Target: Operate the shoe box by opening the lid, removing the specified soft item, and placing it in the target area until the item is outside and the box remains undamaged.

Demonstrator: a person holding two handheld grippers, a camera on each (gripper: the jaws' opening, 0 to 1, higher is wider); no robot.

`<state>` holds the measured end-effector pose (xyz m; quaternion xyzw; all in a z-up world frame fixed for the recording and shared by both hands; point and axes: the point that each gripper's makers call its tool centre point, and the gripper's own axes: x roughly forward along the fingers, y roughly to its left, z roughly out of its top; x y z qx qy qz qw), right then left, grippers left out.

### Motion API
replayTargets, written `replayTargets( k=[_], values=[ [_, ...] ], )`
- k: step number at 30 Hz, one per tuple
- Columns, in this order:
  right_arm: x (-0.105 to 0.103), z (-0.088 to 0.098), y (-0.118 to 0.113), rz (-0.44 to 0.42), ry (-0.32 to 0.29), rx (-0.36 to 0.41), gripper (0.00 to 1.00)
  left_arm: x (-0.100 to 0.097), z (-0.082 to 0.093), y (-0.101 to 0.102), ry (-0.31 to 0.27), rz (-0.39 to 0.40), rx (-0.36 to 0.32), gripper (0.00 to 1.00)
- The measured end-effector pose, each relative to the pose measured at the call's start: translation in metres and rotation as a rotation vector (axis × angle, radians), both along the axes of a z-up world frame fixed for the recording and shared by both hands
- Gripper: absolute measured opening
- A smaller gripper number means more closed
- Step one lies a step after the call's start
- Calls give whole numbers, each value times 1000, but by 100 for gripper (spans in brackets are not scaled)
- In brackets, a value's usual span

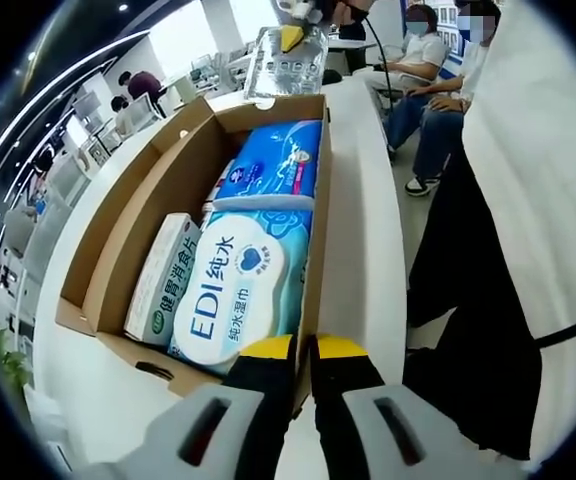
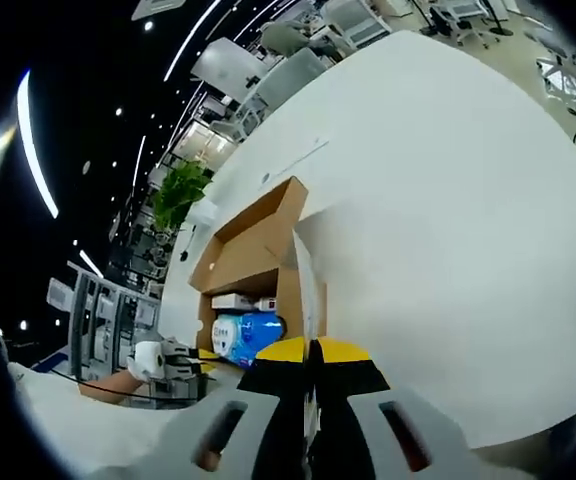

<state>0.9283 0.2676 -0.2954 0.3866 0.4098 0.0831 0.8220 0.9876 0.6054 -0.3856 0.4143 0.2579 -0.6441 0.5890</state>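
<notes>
The cardboard shoe box (image 1: 313, 210) lies with its lid (image 1: 118, 200) folded out to the left. Inside lie a soft white-and-blue wet-wipe pack (image 1: 243, 290), a blue pack (image 1: 273, 165) behind it, and a white-and-green carton (image 1: 163, 285) along the left wall. My left gripper (image 1: 306, 348) is shut on the near end of the box's right wall. My right gripper (image 2: 309, 350) is shut on a thin upright cardboard wall (image 2: 303, 275); it also appears at the box's far end (image 1: 288, 45). The box (image 2: 258, 240) and the blue pack (image 2: 253, 335) sit beyond its jaws.
The box rests on a white round table (image 2: 438, 220). A person in dark trousers and a white top (image 1: 508, 300) stands close at the right. Seated people (image 1: 423, 90) are behind. A hand holding the left gripper (image 2: 163, 368) is at the left. A plant (image 2: 178, 195) stands beyond the table.
</notes>
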Motion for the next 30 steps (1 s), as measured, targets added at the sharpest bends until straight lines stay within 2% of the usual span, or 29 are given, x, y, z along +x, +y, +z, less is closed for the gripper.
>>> replayTargets(
  k=[2, 6, 9, 14, 17, 21, 25, 30],
  values=[
    [-2, -6, 1, -5, 14, 4, 0, 0, 0, 0, 2, 2, 0, 6],
    [-8, -20, 0, 5, 68, -38, 0, 0, 0, 0, 8, 3, 4, 5],
    [-9, -16, 9, 30, 57, -25, 0, 0, 0, 0, 8, 3, 5, 5],
    [-2, -5, -4, -38, 17, 6, 0, -1, 1, 0, 7, 0, 6, 5],
    [-2, -11, -4, -37, 25, 19, 0, -1, 1, 0, 8, -4, 9, 5],
    [-8, -24, -1, -2, 71, 0, 0, -1, 1, 0, 0, 5, 3, 6],
    [-6, -26, -4, -6, 53, 17, 0, 0, 0, 1, 3, 1, 5, 5],
    [-4, -27, 7, -18, 38, 35, 0, 0, 0, 1, 0, 3, 4, 6]
  ],
)
